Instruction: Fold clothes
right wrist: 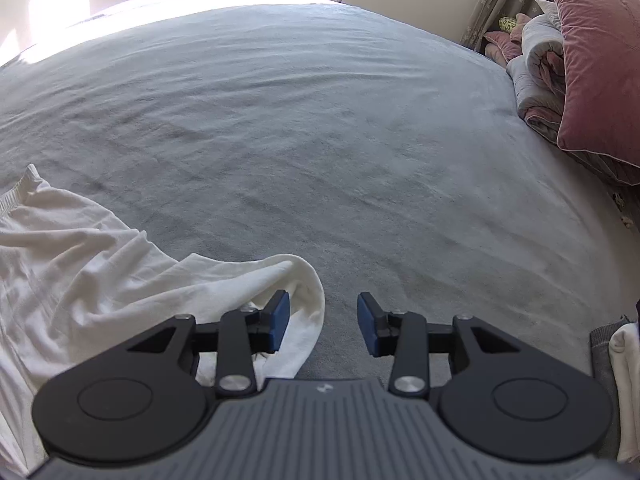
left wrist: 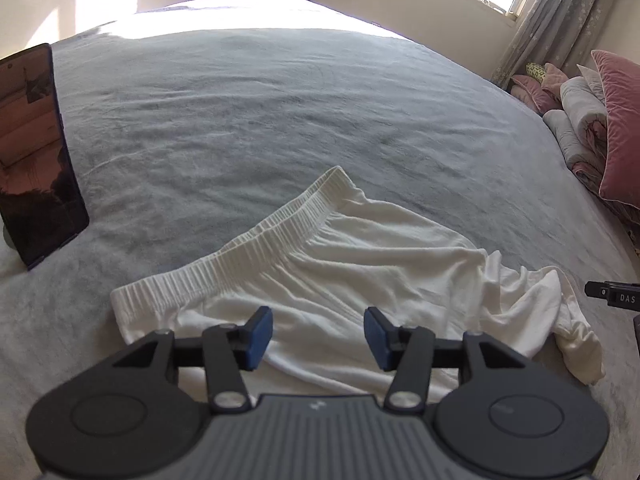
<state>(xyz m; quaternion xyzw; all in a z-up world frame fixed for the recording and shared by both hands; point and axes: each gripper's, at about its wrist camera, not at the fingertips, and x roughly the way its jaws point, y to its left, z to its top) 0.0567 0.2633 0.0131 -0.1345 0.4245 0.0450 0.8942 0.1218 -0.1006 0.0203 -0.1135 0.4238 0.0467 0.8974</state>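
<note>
A pair of white shorts [left wrist: 340,264] with a ribbed elastic waistband [left wrist: 256,236] lies rumpled on the grey bedspread [left wrist: 280,120]. My left gripper [left wrist: 318,338] hovers open over the near part of the shorts, nothing between its blue pads. In the right wrist view the same shorts [right wrist: 100,264] spread across the lower left, with one leg end curling under my right gripper [right wrist: 323,322]. That gripper is open too; its left pad [right wrist: 279,320] is over the cloth and its right pad over bare bedspread [right wrist: 320,140].
A dark phone [left wrist: 34,152] stands propped at the left of the bed. Pink pillows [right wrist: 600,60] and a rolled quilt [right wrist: 536,60] pile up at the right edge. A window with curtains [left wrist: 560,8] is at the back right. More cloth [right wrist: 624,360] shows at the right border.
</note>
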